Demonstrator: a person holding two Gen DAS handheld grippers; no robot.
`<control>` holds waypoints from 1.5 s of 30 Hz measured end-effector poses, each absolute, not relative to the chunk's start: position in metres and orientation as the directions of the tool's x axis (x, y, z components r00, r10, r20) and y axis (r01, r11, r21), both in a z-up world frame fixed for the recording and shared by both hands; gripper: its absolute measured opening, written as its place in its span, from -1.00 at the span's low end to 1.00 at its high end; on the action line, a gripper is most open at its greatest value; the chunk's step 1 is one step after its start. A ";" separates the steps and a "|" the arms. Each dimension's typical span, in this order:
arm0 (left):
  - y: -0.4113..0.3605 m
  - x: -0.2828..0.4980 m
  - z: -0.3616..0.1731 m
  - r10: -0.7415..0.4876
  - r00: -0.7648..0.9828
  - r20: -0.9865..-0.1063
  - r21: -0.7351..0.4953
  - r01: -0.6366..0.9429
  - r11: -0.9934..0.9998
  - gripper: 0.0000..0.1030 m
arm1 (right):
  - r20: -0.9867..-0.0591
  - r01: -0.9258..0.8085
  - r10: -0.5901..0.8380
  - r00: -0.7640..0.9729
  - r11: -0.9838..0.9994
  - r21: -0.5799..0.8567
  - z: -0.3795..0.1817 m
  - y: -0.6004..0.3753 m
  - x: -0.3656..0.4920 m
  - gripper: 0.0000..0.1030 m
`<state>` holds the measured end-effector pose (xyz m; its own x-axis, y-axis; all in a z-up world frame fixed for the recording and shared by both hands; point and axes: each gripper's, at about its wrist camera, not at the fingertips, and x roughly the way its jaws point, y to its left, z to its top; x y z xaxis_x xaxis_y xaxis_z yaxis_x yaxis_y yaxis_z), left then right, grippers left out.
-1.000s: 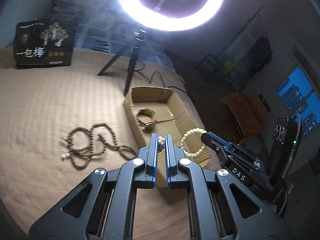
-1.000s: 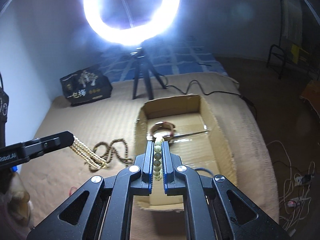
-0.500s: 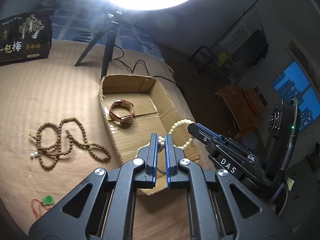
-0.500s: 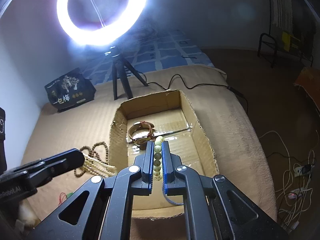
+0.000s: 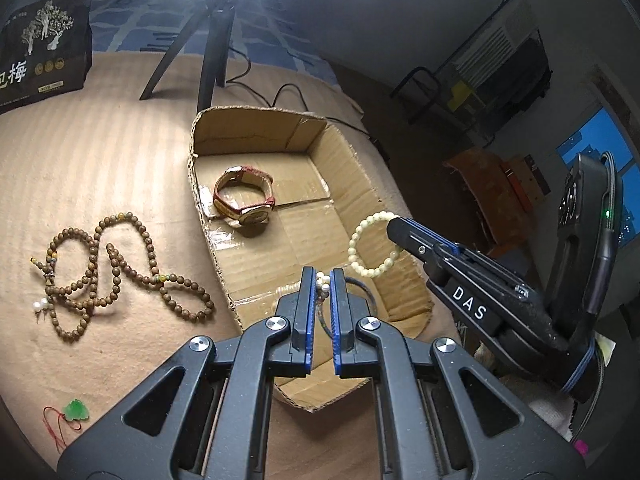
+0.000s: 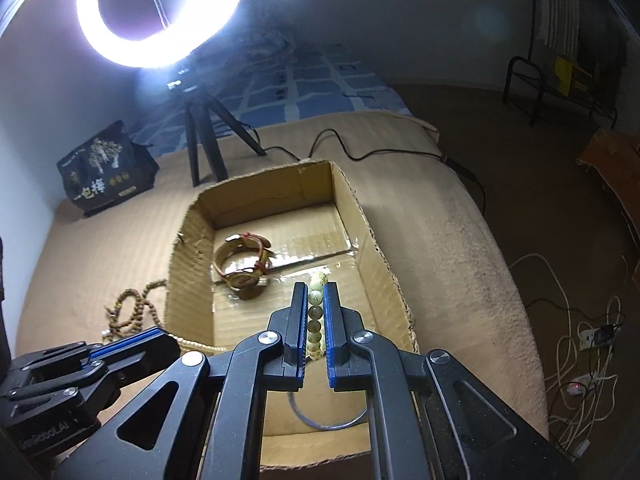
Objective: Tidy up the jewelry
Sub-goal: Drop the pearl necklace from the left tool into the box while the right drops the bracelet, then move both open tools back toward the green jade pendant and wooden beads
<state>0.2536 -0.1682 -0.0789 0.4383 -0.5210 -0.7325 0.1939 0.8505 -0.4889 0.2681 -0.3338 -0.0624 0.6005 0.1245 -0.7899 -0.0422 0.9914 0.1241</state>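
An open cardboard box lies on the tan bed cover. A red-strapped watch lies inside it, and a dark thin bangle lies at its near end. My left gripper is shut on a small cream pearl strand above the box's near end; its dangling part shows in the right wrist view. My right gripper is shut on a pale yellow-green bead bracelet and holds it over the box.
A long brown bead necklace and a green pendant on red cord lie on the cover left of the box. A ring light tripod and black bag stand behind. The bed edge drops off right.
Both grippers have moved forward and over the box with their beads still held. The box and watch now sit nearer and more central in both views.
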 end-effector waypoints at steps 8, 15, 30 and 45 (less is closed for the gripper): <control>-0.175 0.256 -0.090 -0.502 0.414 -0.760 -0.461 0.202 0.864 -0.91 | -0.807 -0.028 0.118 0.578 0.992 0.124 -0.074 -0.337 0.274 -0.88; -0.174 0.257 -0.091 -0.496 0.409 -0.766 -0.456 0.197 0.868 -0.91 | -0.808 -0.019 0.095 0.582 0.994 0.104 -0.074 -0.337 0.273 -0.54; -0.163 0.250 -0.083 -0.461 0.429 -0.777 -0.426 0.181 0.886 -0.14 | -0.794 0.010 0.050 0.606 0.997 0.071 -0.062 -0.343 0.264 0.19; -0.136 0.225 -0.060 -0.397 0.477 -0.784 -0.340 0.206 0.918 -0.14 | -0.760 0.036 0.016 0.650 0.998 0.052 -0.042 -0.337 0.241 0.55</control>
